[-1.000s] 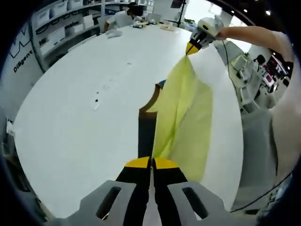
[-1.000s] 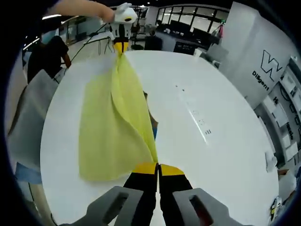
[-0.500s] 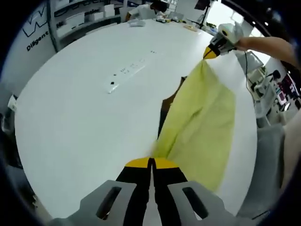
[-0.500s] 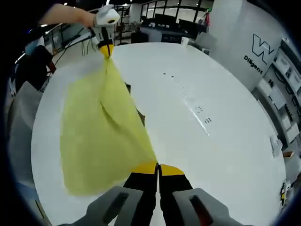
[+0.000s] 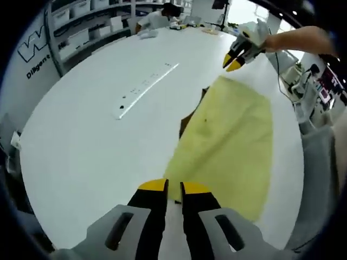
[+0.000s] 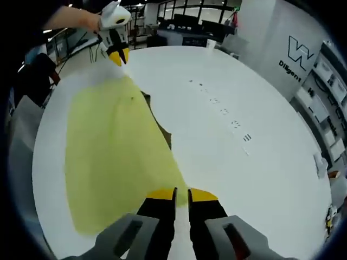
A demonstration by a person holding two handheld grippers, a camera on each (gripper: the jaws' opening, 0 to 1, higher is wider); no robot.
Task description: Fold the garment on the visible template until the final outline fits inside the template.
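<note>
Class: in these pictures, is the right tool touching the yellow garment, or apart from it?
Apart. The left gripper view shows the right tool, jaws open, above the yellow garment, white table between them.

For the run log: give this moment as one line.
left gripper: open, cloth released | right gripper: open, cloth released | yellow cloth: flat on white table | dark template: mostly covered

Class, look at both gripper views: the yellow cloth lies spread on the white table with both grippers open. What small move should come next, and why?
Probably re-grip one edge of the yellow cloth garment to start a fold. It lies flat on the white round table, covering most of the dark template, and both the left gripper and right gripper have jaws parted, holding nothing.
</note>
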